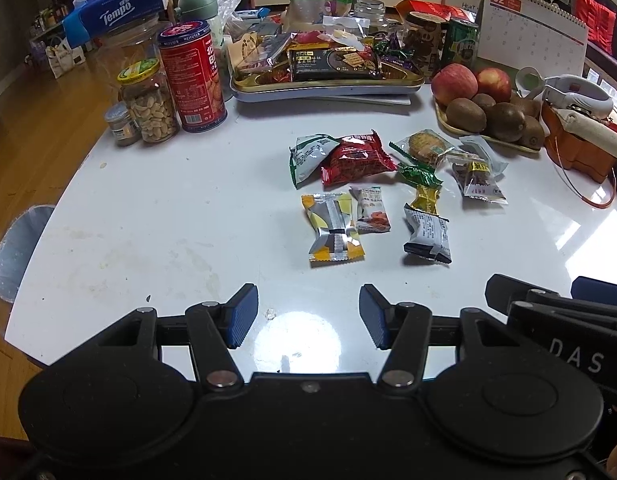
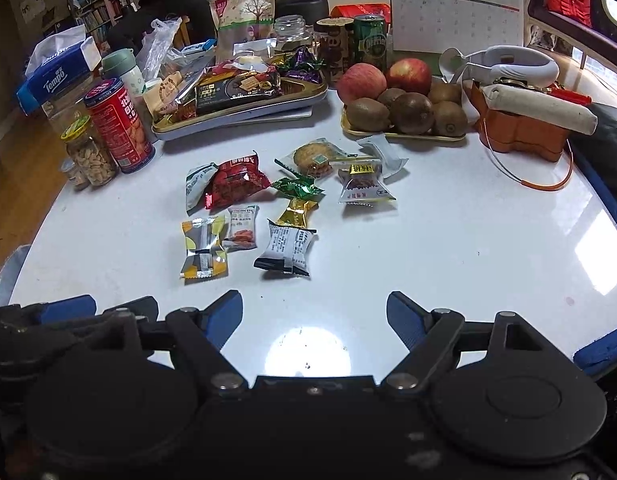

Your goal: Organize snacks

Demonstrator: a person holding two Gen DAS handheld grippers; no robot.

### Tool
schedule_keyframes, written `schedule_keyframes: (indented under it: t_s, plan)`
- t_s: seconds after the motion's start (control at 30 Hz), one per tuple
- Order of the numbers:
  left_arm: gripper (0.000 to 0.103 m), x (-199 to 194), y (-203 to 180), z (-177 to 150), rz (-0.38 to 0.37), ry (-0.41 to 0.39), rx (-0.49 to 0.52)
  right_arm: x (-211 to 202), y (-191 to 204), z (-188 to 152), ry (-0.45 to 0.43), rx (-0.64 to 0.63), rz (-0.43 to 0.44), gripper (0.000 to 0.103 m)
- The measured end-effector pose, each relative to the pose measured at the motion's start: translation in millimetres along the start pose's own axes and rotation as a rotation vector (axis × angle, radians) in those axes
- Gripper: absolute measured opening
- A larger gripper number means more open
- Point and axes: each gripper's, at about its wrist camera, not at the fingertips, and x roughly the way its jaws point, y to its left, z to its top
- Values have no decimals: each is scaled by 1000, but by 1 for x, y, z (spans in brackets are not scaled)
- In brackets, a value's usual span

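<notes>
Several wrapped snacks lie loose in the middle of the white table (image 1: 148,240): a yellow-silver packet (image 1: 334,226), a red packet (image 1: 358,159), a grey-black packet (image 1: 427,236), a round biscuit in clear wrap (image 1: 426,145). In the right wrist view the same group shows, with the yellow-silver packet (image 2: 204,246) and grey-black packet (image 2: 286,248) nearest. A gold tray (image 1: 328,84) full of snacks stands behind them. My left gripper (image 1: 308,316) is open and empty, near the front edge. My right gripper (image 2: 314,316) is open and empty beside it.
A peanut jar (image 1: 150,108), red tin (image 1: 192,76) and tissue pack (image 1: 116,8) stand at the left. A fruit plate with apples and kiwis (image 1: 488,108), an orange box (image 1: 580,148) and a calendar (image 1: 536,28) stand at the right. A bin (image 1: 16,252) sits beside the table.
</notes>
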Motion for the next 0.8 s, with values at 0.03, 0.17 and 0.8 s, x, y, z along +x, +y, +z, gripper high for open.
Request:
schedule_keyframes:
  t_s: [0.03, 0.17, 0.8]
  plan:
    - [60, 0, 0, 0, 1, -1, 1, 0, 0, 0, 0, 0, 0, 84]
    - [60, 0, -1, 0, 4, -4, 3, 0, 0, 0, -1, -1, 1, 83]
    - [59, -3, -1, 2, 12, -20, 8, -2, 0, 1, -6, 2, 11, 82]
